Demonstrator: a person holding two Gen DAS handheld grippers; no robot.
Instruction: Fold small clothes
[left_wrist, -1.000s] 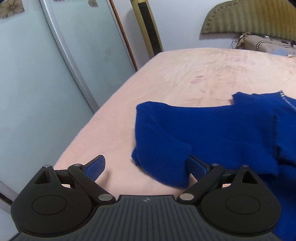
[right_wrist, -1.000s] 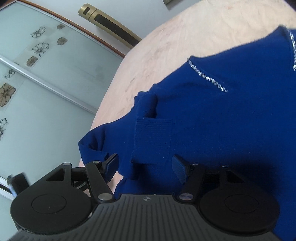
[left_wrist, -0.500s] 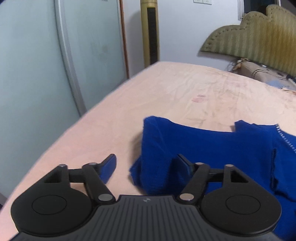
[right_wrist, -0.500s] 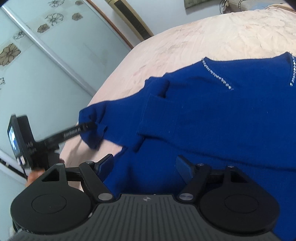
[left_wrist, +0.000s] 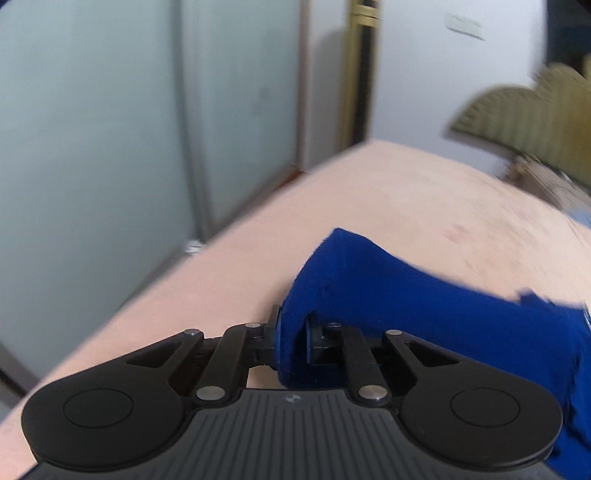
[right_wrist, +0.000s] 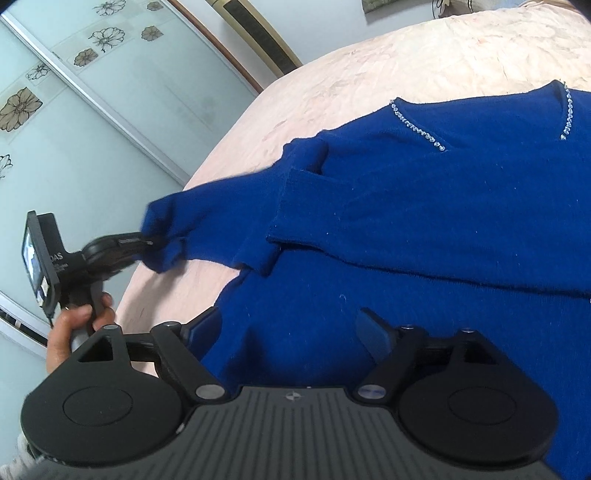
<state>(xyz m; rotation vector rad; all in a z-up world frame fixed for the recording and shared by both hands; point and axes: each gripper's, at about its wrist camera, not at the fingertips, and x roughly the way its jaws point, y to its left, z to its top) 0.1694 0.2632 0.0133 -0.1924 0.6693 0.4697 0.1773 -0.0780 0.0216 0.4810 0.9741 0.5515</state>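
Two grippers, left gripper (left_wrist: 291, 338) jaws clamped on blue sweater (right_wrist: 424, 221) cuff, right gripper (right_wrist: 291, 332) jaws wide, empty, opening

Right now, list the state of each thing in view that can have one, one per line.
Left gripper: shut on the sleeve cuff, jaws have just been closing.
Right gripper: open over the sweater's lower part, gripping nothing, jaws have just been opening.
Blue sweater: lying on the bed, partly folded.
Sleeve: stretched out sideways, cuff pinched.
Bed sheet: spread, slightly wrinkled.
Sliding wardrobe door: closed.
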